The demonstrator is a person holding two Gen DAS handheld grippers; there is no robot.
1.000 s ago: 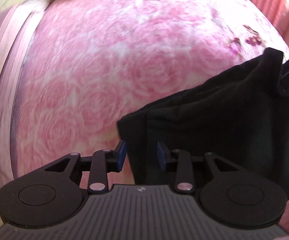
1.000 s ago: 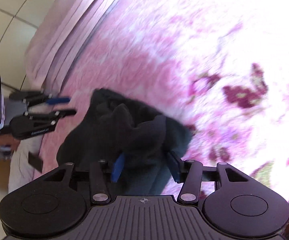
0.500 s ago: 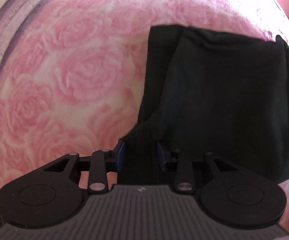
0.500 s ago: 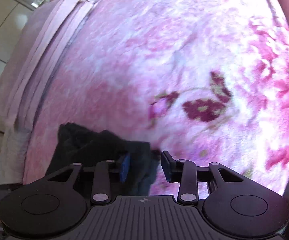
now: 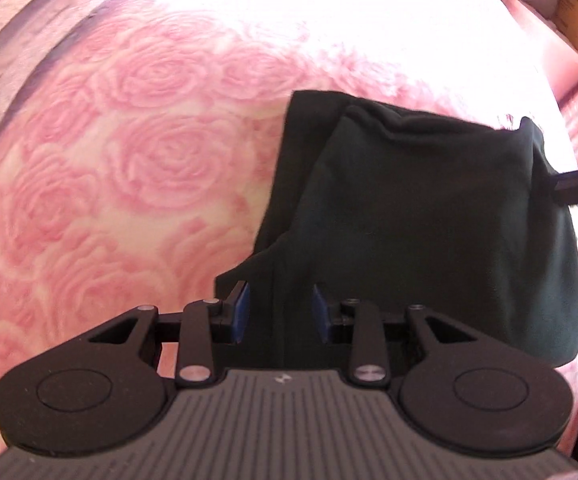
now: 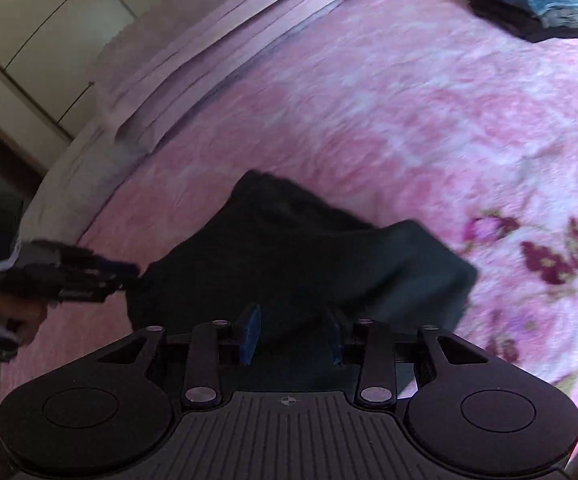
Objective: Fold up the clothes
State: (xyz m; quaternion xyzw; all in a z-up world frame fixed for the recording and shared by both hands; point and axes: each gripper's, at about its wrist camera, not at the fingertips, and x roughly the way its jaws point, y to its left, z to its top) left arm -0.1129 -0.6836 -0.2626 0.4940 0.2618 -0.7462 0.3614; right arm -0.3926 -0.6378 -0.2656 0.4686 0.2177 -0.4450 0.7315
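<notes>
Pink rose blanket (image 5: 137, 168) fills most of both views. Dark garment (image 5: 429, 208) sits centre-right in left view, lower centre in right view. Left gripper (image 5: 279, 312) tilted steeply down, pads clamped on garment's near edge. Right gripper (image 6: 293, 334) angled down, fabric bunched between pads, looks gripped. Folded clothes pile (image 6: 537, 4) upper right corner. Nothing blocking.

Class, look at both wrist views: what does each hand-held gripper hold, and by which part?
Both grip the dark garment: left hand-held gripper at its near corner, right hand-held gripper at the opposite edge.
</notes>
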